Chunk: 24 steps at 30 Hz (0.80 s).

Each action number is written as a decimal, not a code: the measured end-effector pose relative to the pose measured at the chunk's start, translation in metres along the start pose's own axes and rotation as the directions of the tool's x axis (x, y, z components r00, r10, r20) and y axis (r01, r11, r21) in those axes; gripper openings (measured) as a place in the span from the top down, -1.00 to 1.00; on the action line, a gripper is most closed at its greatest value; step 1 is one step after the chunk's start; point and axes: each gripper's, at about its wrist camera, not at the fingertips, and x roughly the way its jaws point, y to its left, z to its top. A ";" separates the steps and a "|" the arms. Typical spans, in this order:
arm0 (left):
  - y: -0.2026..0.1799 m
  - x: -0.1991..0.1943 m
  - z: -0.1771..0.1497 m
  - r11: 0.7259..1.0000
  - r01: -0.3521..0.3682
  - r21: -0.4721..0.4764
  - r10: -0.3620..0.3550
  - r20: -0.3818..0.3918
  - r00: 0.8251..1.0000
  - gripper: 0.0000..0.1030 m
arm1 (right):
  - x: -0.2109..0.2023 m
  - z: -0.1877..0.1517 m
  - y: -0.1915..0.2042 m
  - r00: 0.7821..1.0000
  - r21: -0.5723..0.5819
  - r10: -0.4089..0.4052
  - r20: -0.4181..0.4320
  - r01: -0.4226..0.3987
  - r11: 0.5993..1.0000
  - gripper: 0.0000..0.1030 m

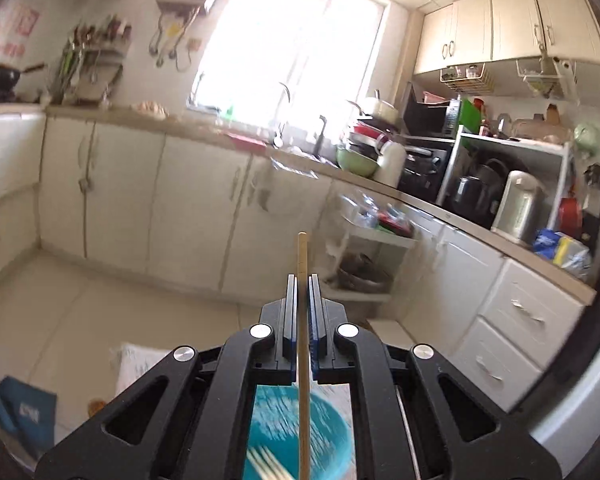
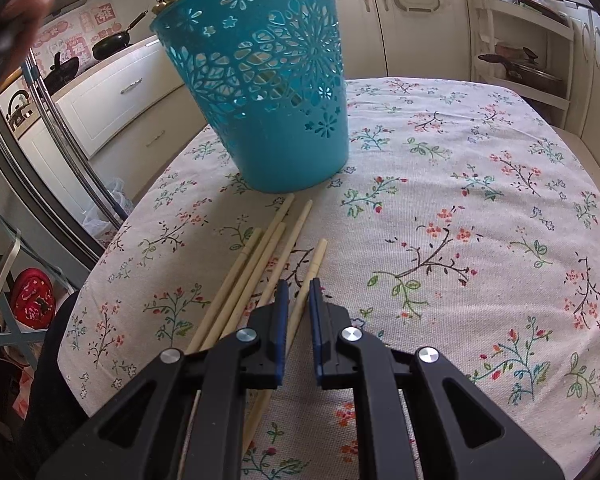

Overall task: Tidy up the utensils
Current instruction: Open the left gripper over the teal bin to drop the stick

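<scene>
Left claw (image 1: 302,280) pinches one chopstick (image 1: 302,256) above teal basket (image 1: 332,432); release next. Right claw (image 2: 298,286), slightly parted, straddles bench chopstick (image 2: 315,258), ungripped.

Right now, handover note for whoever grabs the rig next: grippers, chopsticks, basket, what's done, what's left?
Left gripper: shut on one pale wooden chopstick, held upright above the teal plastic cut-out basket.
Right gripper: jaws slightly apart around a loose chopstick on the table, not yet clamped.
Basket stands on the floral tablecloth; some chopsticks already lie inside.
Left to do: drop the held one in, then collect the loose chopsticks, about five, lying in front of the basket.
</scene>
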 end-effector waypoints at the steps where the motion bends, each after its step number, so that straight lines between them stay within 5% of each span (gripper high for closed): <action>1: -0.001 0.008 -0.002 1.000 -0.010 0.002 0.010 0.003 1.000 0.91 | 0.000 0.000 -0.001 1.000 0.004 0.004 0.000 -0.004 1.000 0.79; 7: 0.002 0.048 -0.025 0.997 -0.072 0.004 0.072 -0.034 0.997 0.91 | 0.000 0.000 -0.004 1.000 0.024 0.027 -0.001 -0.027 0.999 0.78; 20: 0.009 0.051 -0.039 0.995 -0.091 0.040 0.095 -0.122 0.988 0.89 | -0.001 0.000 -0.004 1.000 0.024 0.028 -0.002 -0.028 0.999 0.78; 23: 0.014 0.034 -0.046 0.993 -0.107 0.054 0.113 -0.132 0.985 0.65 | -0.001 -0.001 -0.003 1.000 0.019 0.023 -0.006 -0.023 1.000 0.78; 24: 0.017 0.026 -0.049 0.991 -0.121 0.051 0.126 -0.128 0.984 0.39 | -0.002 -0.001 -0.003 1.000 0.019 0.020 -0.009 -0.020 1.000 0.78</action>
